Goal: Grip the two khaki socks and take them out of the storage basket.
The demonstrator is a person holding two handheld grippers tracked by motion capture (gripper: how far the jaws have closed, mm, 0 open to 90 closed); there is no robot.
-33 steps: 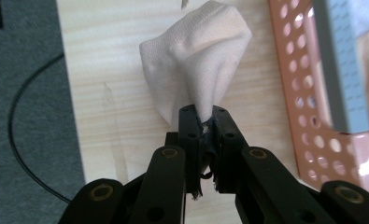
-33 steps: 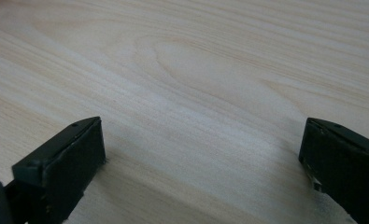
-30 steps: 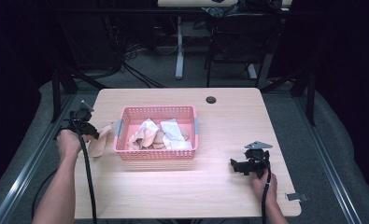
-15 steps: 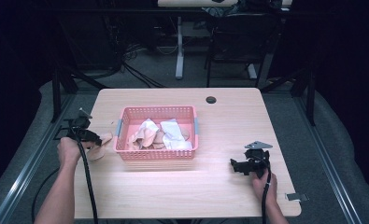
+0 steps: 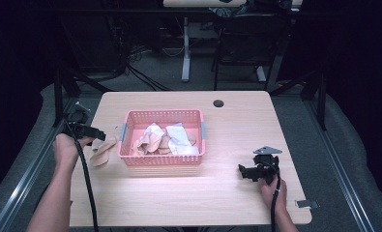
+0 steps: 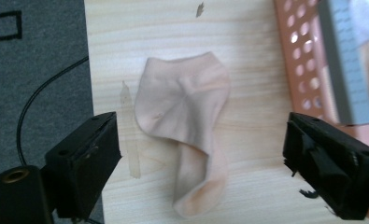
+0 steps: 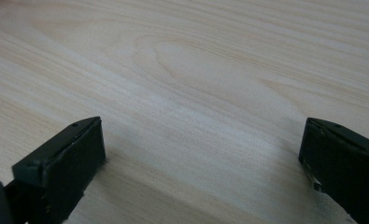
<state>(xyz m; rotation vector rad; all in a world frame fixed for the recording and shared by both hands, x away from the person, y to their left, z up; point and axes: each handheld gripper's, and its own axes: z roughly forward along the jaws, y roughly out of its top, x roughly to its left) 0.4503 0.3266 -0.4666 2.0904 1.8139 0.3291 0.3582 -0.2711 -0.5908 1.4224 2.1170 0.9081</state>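
A: Where is the beige sock (image 6: 184,128) lying?

B: At the centre of the left gripper view, flat on the table (image 5: 237,203), beside the pink basket (image 5: 162,162).

A: And the tongs?

B: The left gripper (image 6: 201,154) has just been opening, nothing between. The right gripper (image 7: 203,163) is standing apart, at lower right of the high view.

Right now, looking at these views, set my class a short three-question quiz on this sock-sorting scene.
1. True or false: the beige sock lies inside the pink basket.
2. Which gripper hangs above the sock? A) left gripper B) right gripper
3. Fill in: the right gripper's jaws stand ____ over bare table.

Key: 1 false, it lies on the table beside the basket; 2 A; 3 open.
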